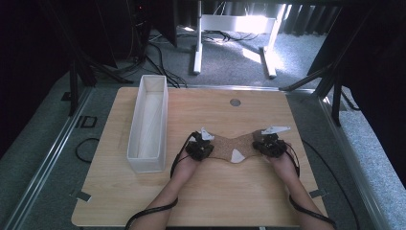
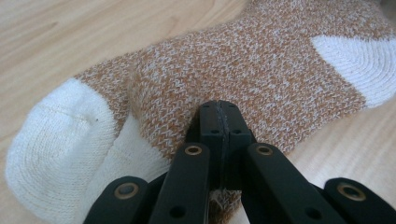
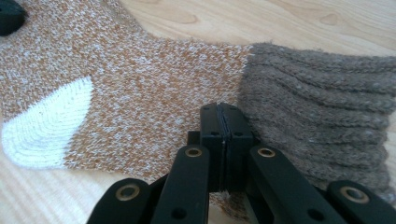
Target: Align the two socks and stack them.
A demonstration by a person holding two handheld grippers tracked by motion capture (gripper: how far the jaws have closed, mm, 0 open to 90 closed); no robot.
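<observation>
A tan-and-white flecked sock (image 1: 230,143) lies flat across the middle of the wooden table (image 1: 143,201). It has a white toe (image 2: 56,144), a white heel patch (image 3: 46,126) and a ribbed grey-brown cuff (image 3: 317,102). My left gripper (image 1: 209,147) is at the toe end, jaws pressed together on a pinch of the sock (image 2: 243,70) just behind the white toe. At the other end my right gripper (image 1: 258,146) is shut on the sock (image 3: 154,93) where the tan knit meets the cuff. In each gripper view the closed tips (image 2: 219,109) (image 3: 219,112) sit on the fabric.
A long, narrow white box (image 1: 148,122) stands open-topped on the left of the table, running front to back. A round grey grommet (image 1: 235,102) sits near the far edge. Cables trail from both grippers off the front edge. Beyond the table, white stand legs (image 1: 197,57) and cables cover the floor.
</observation>
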